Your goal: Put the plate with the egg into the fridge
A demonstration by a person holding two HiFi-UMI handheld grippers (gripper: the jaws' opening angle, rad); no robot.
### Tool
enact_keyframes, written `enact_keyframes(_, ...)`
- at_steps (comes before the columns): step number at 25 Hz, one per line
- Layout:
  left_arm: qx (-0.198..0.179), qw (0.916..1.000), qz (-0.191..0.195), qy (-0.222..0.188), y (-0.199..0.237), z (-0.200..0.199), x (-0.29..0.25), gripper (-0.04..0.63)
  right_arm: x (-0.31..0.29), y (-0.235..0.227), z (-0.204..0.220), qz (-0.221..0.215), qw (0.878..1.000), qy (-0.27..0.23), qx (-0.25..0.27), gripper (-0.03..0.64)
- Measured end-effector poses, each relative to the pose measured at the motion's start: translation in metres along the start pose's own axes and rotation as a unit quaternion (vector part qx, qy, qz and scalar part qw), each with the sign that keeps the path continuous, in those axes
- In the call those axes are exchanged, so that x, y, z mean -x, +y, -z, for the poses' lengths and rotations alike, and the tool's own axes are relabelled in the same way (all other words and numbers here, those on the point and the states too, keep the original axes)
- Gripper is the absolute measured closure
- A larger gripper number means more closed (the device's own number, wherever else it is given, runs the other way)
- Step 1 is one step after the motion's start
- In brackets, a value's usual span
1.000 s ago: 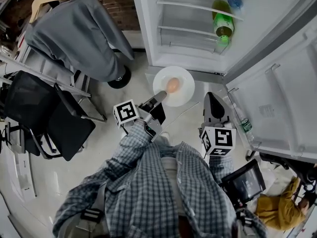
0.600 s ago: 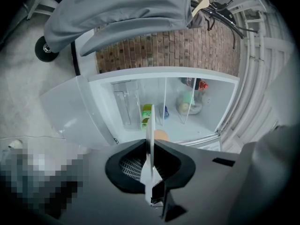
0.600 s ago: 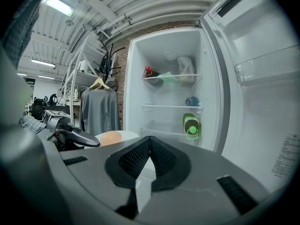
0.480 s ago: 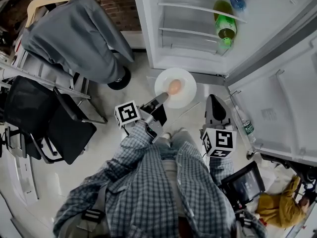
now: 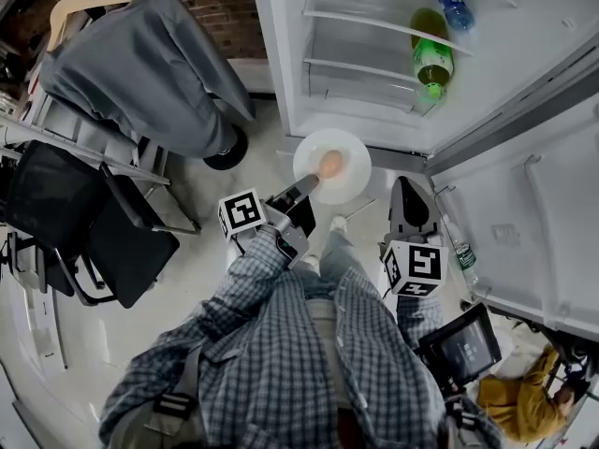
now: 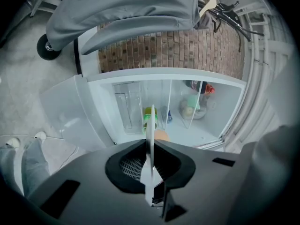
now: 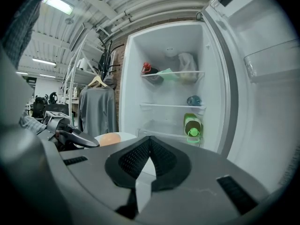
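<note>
A white plate (image 5: pixel 348 174) carries a tan egg (image 5: pixel 329 164) just in front of the open fridge (image 5: pixel 393 36). My left gripper (image 5: pixel 306 184) is shut on the plate's near rim and holds it level. In the left gripper view the plate (image 6: pixel 150 139) shows edge-on between the jaws, with the egg (image 6: pixel 161 135) beyond it. My right gripper (image 5: pixel 408 196) is shut and empty, to the right of the plate. In the right gripper view the egg (image 7: pixel 109 139) and plate (image 7: pixel 127 136) sit left of the fridge (image 7: pixel 173 78).
A green bottle (image 5: pixel 430 59) and a blue bottle (image 5: pixel 453 0) lie on the fridge shelves. The open fridge door (image 5: pixel 524 213) stands at the right. A grey garment (image 5: pixel 150 64) hangs over a rack at the left, above a black chair (image 5: pixel 94 223).
The plate with the egg has moved slightly toward the fridge with my left gripper. The right gripper has barely moved.
</note>
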State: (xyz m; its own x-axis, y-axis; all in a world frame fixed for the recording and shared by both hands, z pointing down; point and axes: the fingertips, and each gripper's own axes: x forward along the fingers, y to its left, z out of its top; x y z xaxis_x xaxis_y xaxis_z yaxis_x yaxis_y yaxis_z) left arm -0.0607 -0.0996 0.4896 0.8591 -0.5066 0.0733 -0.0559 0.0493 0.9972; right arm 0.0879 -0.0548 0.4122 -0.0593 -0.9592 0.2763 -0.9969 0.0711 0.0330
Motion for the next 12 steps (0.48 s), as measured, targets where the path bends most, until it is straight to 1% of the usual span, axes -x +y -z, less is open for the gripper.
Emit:
enact_keyframes(3, -0.008, 0.9999, -0.008, -0.003, 0.0, -0.009, -0.01, 0.566, -0.013, -0.007, -0.005, -0.007, 1.0, -0.005, 0.007, 0.611)
enact_keyframes(7, 0.003, 0.9997, 0.015, -0.018, -0.011, -0.019, -0.031, 0.566, -0.028, -0.018, -0.008, -0.014, 1.0, -0.003, 0.008, 0.611)
enact_keyframes(12, -0.008, 0.9994, 0.023, -0.025, -0.023, -0.033, -0.052, 0.566, -0.05, -0.03, -0.022, -0.021, 1.0, -0.014, 0.012, 0.611)
